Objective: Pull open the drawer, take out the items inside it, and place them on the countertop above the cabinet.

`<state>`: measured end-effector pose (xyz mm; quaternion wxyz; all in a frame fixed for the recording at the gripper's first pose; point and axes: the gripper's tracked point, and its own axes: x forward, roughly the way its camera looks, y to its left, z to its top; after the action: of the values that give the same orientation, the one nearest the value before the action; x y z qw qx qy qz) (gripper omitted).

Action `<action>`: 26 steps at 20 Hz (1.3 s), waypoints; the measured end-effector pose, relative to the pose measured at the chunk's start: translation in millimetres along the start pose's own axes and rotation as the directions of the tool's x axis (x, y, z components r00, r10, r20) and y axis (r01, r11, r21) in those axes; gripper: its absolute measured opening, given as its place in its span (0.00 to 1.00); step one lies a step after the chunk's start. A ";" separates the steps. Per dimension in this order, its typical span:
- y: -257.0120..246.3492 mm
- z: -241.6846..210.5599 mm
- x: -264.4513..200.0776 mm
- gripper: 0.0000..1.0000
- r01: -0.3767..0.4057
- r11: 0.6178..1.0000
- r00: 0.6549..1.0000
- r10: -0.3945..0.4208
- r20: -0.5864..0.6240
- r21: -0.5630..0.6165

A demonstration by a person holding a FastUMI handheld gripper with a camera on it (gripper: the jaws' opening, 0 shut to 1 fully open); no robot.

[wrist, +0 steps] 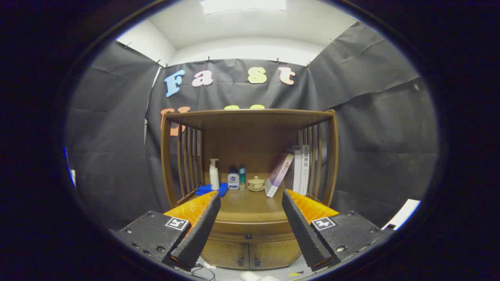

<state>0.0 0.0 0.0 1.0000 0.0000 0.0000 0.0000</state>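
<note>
Gripper [250, 199] is spread wide with nothing between its fingers, hanging in front of the wooden cabinet [250, 242]. The drawer [248, 236] sits closed under the worktop [250, 203], beyond the fingers. On the worktop's far side: a pump bottle [214, 174], two small bottles [233, 180], a lidded cup [256, 183] and leaning books [291, 171].

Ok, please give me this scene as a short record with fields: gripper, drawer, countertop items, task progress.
hand-held gripper: open, holding nothing, some way before the cabinet
drawer: shut, small dark knob, just under the countertop
countertop: pump bottle, two small bottles, lidded cup, blue cloth, leaning box, upright books
task progress: not started
</note>
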 end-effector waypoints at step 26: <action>-2.7 -77.1 50.1 0.99 0.027 1.000 0.999 -0.027 -0.022 -0.006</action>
<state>50.1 -2.7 -77.1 0.9998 -0.0027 0.0108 -0.0137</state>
